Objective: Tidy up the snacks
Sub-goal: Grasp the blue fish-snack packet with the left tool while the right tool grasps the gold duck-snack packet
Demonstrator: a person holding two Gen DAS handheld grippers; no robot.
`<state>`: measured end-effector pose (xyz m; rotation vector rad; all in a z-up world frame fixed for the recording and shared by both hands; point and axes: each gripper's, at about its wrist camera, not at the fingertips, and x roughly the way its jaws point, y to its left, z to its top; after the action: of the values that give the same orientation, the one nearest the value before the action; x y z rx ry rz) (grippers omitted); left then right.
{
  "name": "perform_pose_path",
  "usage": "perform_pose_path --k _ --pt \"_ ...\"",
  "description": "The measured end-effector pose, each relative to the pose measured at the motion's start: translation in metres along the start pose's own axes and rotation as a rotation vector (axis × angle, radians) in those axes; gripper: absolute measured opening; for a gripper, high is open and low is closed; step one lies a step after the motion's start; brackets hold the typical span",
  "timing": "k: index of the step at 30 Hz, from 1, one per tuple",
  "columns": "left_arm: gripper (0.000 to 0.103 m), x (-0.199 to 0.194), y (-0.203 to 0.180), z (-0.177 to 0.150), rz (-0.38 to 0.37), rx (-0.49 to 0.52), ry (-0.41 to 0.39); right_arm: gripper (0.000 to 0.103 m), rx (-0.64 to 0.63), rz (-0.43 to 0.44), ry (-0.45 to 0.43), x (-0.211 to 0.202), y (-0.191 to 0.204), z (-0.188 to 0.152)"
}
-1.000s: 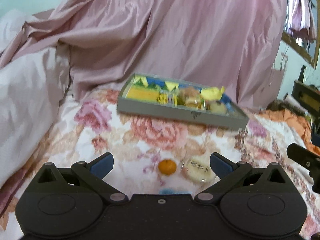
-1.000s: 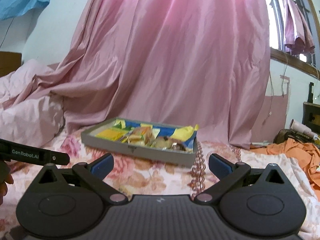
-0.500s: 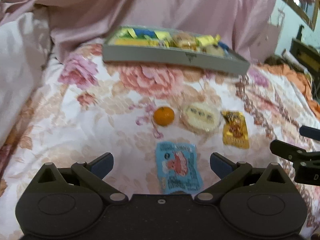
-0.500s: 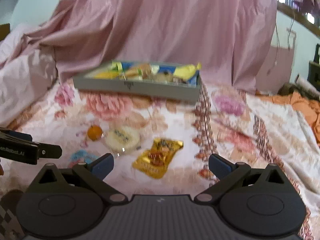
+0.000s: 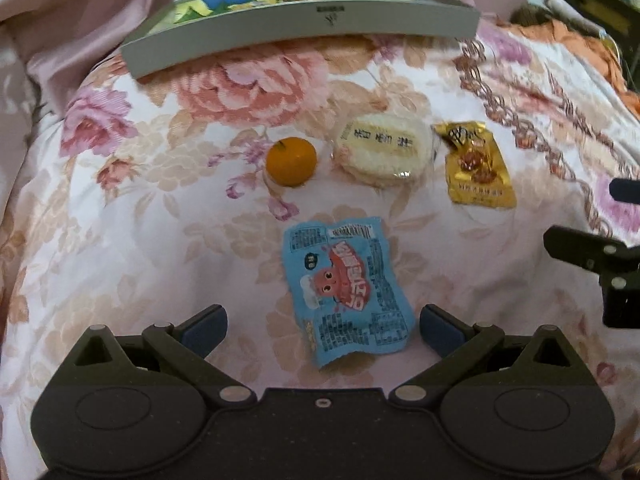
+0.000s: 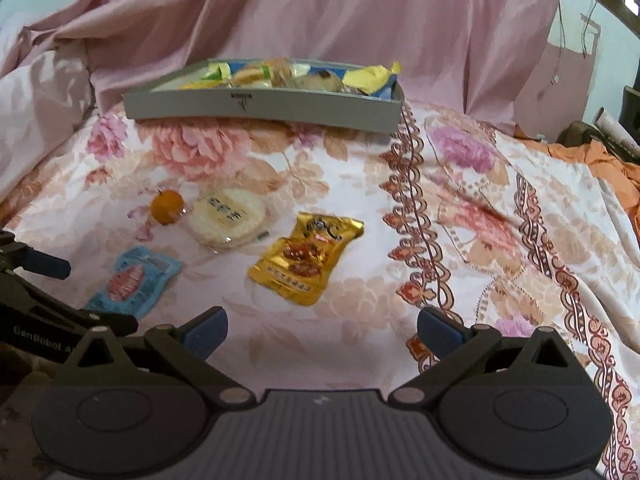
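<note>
Hovering low, the left gripper (image 5: 322, 330) gapes over the blue packet (image 5: 347, 286) at lower centre; the right gripper (image 6: 320, 330) also spread, empty. Flat foil may slip the pinch; gray tray (image 5: 300, 36) sits top, already crowded

A bed with a floral cover (image 5: 160, 208) holds a grey tray (image 5: 304, 32), an orange (image 5: 291, 161), a round rice cracker (image 5: 382, 150), a gold packet (image 5: 478, 164) and a blue packet (image 5: 348, 288).
</note>
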<state>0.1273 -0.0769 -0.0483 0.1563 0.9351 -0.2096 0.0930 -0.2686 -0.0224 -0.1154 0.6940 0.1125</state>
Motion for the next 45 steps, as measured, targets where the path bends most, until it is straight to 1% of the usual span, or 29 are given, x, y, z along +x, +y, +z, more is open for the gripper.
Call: perform_pose_path --k 2,7,9,13,15,16,22,28,32,33,37,41,43,45 --pt "0.101 0.002 0.0 0.001 -0.004 0.011 -0.002 0.103 0.006 -0.002 0.011 0.003 -0.001 0.0" --pt "0.093 0.003 -0.002 0.004 -0.028 0.035 -0.009 0.103 0.006 -0.006 0.03 0.01 -0.002 -0.001" --pt "0.086 0.003 -0.002 0.003 -0.042 0.041 -0.019 0.103 0.003 -0.005 0.036 0.013 -0.001 -0.001" --pt "0.076 0.003 0.001 0.002 -0.07 0.03 -0.035 0.103 0.001 -0.004 0.05 0.017 0.0 -0.001" --pt "0.067 0.002 0.003 0.002 -0.076 0.033 -0.044 0.103 0.001 -0.006 0.056 0.02 0.001 -0.002" --pt "0.066 0.002 0.003 0.002 -0.073 0.034 -0.049 0.103 0.002 -0.006 0.058 0.021 0.001 -0.003" --pt "0.066 0.003 0.009 -0.001 -0.083 0.007 -0.074 0.103 0.016 0.006 0.042 0.029 0.001 -0.001" --pt "0.066 0.005 0.015 0.0 -0.101 -0.026 -0.082 0.103 0.021 0.009 -0.028 0.047 0.001 0.008" --pt "0.066 0.007 0.02 0.002 -0.113 -0.053 -0.086 0.102 0.028 0.052 -0.045 0.061 0.001 0.018" --pt "0.066 0.008 0.02 0.002 -0.115 -0.057 -0.086 0.101 0.032 0.054 -0.045 0.065 0.0 0.02" --pt "0.066 0.009 0.023 0.003 -0.124 -0.067 -0.085 0.09 0.048 0.067 -0.032 0.081 -0.002 0.027" --pt "0.067 0.01 0.023 0.004 -0.129 -0.071 -0.083 0.084 0.068 0.077 -0.026 0.096 -0.004 0.03" --pt "0.067 0.01 0.024 0.004 -0.131 -0.073 -0.083 0.076 0.071 0.085 -0.031 0.097 -0.003 0.029" --pt "0.067 0.01 0.024 0.004 -0.133 -0.076 -0.084 0.071 0.058 0.089 -0.035 0.095 -0.001 0.028"
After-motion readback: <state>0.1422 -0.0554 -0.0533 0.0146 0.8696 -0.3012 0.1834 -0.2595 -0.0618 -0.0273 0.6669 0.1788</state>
